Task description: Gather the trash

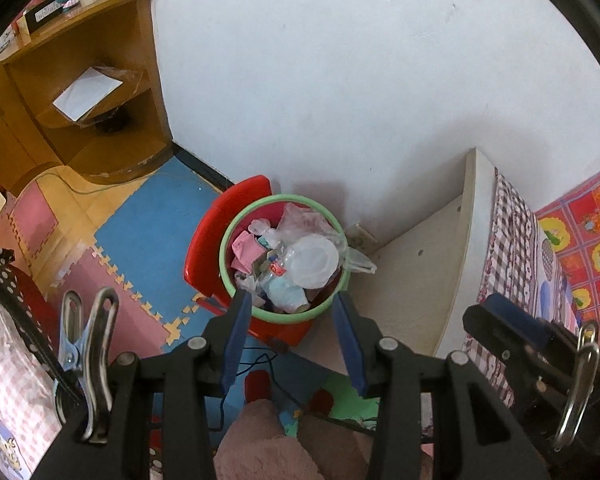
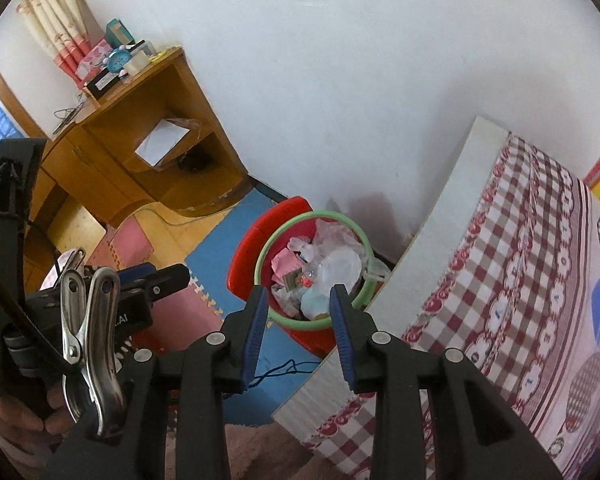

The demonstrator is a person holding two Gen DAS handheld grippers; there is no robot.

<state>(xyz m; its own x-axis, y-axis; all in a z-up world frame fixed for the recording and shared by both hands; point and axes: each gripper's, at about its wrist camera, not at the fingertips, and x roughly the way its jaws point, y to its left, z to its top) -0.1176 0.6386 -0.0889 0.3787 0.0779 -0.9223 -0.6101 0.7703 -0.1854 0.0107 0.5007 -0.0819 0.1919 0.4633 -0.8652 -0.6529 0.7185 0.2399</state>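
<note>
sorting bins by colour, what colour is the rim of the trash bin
Light green, on a red trash bin; the rim shows best in the left wrist view.

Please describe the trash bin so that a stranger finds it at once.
Look at the white wall between the wooden desk and the bed. On the floor there stands the trash bin, red with a green rim, full of plastic and paper.

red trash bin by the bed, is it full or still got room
Full. The red trash bin is heaped to its green rim with a clear plastic lid, pink paper and wrappers.
</note>
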